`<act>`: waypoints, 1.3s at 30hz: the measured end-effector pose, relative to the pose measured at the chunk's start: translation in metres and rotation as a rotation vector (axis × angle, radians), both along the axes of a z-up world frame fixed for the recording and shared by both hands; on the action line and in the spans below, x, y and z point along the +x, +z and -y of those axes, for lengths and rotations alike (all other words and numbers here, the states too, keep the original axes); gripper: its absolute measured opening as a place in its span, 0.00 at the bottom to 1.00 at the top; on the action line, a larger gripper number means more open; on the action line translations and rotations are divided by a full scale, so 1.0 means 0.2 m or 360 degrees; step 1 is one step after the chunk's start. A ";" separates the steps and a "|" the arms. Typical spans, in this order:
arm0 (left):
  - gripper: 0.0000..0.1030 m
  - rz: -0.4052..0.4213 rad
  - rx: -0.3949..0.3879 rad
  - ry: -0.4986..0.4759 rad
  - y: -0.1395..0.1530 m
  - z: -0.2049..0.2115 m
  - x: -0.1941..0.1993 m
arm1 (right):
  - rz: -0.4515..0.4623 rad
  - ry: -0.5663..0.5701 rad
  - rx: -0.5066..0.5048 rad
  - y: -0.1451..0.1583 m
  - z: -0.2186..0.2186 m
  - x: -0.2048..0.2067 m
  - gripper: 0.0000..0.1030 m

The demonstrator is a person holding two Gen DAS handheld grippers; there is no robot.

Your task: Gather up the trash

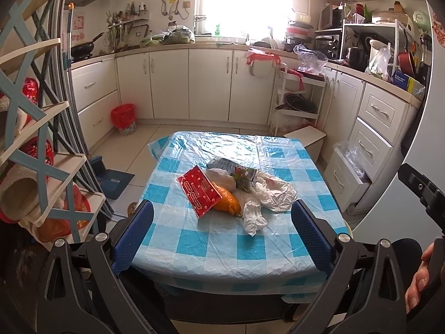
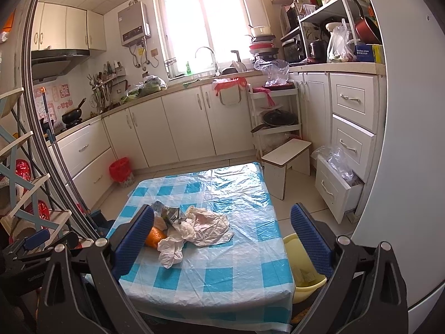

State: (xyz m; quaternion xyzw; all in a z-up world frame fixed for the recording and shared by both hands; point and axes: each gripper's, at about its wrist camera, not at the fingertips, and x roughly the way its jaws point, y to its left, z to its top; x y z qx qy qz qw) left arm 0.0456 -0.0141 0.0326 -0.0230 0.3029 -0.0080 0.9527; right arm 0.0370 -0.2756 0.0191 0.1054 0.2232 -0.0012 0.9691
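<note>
A trash pile lies mid-table on a blue-and-white checked cloth point(image 1: 211, 239): a red packet point(image 1: 199, 192), an orange peel point(image 1: 225, 199), crumpled white tissue point(image 1: 267, 194) and a squashed carton point(image 1: 236, 170). My left gripper point(image 1: 222, 233) is open and empty, in front of the pile. My right gripper point(image 2: 222, 239) is open and empty, with the tissue point(image 2: 194, 231), the carton point(image 2: 169, 214) and the peel point(image 2: 155, 236) near its left finger. A yellow bin point(image 2: 306, 278) stands beside the table's right edge.
A red-lined waste bin point(image 1: 123, 118) stands on the floor by the far-left cabinets. A white stool point(image 2: 286, 161) and an open drawer with plastic bags point(image 2: 336, 183) are right of the table. A shelf rack point(image 1: 36, 139) stands at the left.
</note>
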 end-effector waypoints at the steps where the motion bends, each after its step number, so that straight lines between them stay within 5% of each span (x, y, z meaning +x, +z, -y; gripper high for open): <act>1: 0.92 0.0001 0.0000 -0.0002 0.00 0.00 0.00 | 0.0001 0.0000 0.0001 0.00 0.00 0.00 0.92; 39: 0.92 -0.0002 0.0073 0.0088 -0.06 -0.12 0.02 | -0.0002 0.0060 0.0002 0.00 -0.03 -0.01 0.92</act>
